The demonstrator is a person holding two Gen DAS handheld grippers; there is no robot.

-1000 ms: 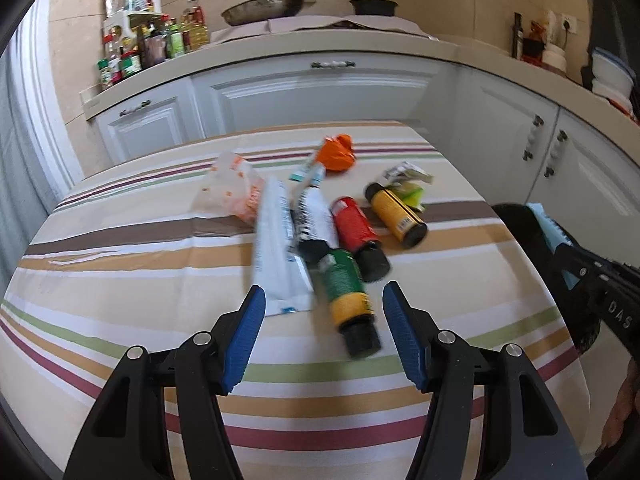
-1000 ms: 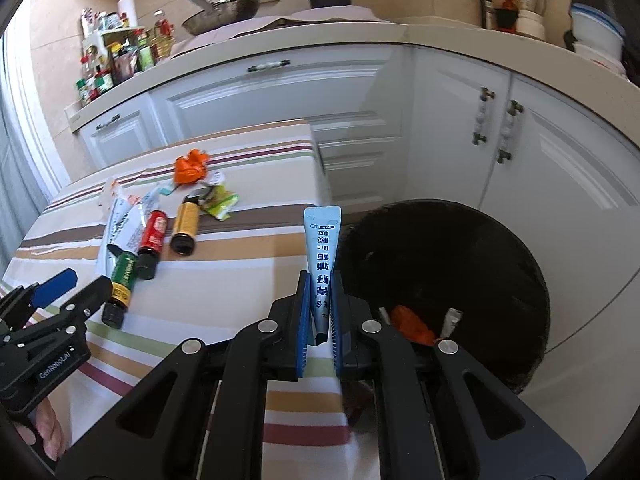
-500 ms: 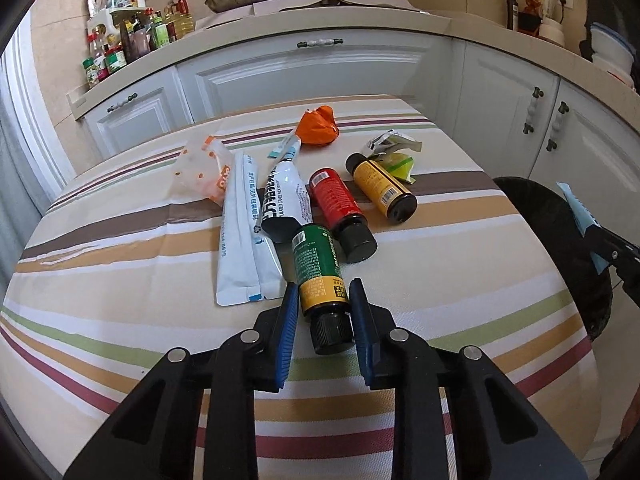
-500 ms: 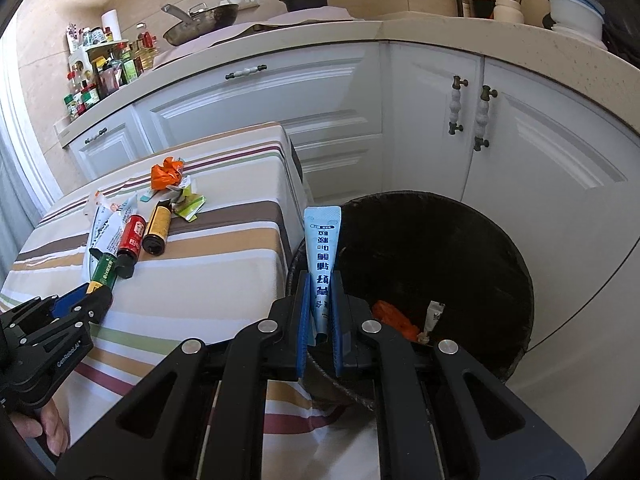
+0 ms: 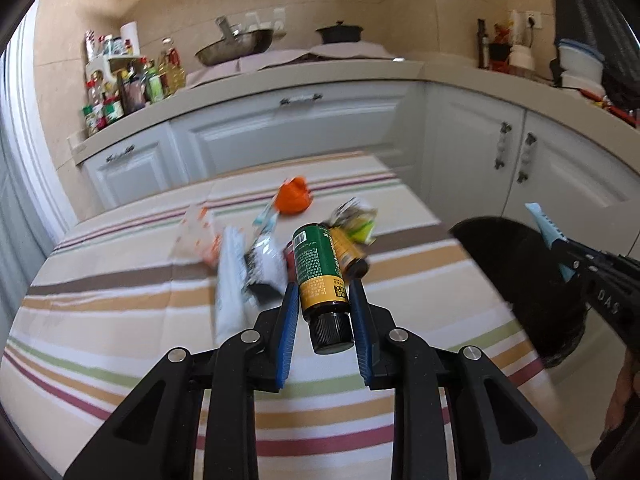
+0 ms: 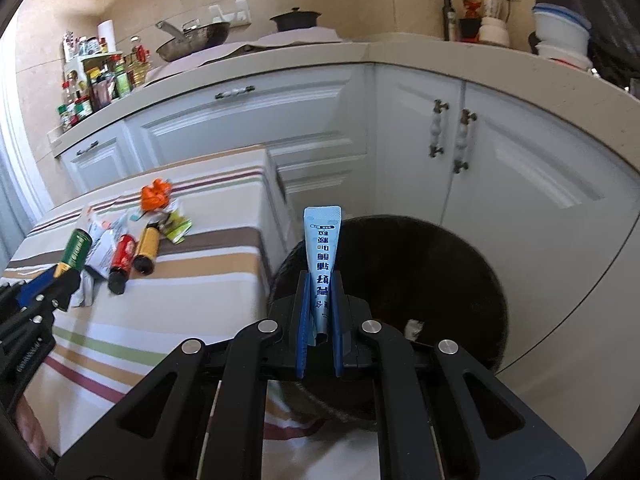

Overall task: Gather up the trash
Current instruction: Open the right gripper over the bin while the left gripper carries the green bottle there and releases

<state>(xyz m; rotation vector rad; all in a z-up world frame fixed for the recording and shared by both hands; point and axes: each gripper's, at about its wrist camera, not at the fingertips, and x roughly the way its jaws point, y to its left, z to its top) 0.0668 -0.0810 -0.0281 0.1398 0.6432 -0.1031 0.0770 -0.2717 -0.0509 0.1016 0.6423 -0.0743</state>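
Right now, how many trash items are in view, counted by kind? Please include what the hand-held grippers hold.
Bottles: 3 — green bottle, red bottle, yellow bottle
Tubes: 3 — blue tube, white tube, black-and-white tube
Orange crumpled wrapper: 1
Green-and-white wrapper: 1
Total: 8; further small wrappers are too blurred to count.

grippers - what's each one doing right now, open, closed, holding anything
Left gripper: closed on the green bottle, lifted off the table.
Right gripper: closed on the blue sachet, above the black bin.

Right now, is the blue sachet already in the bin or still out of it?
Still out. The right gripper is shut on the blue sachet, held upright above the black bin.
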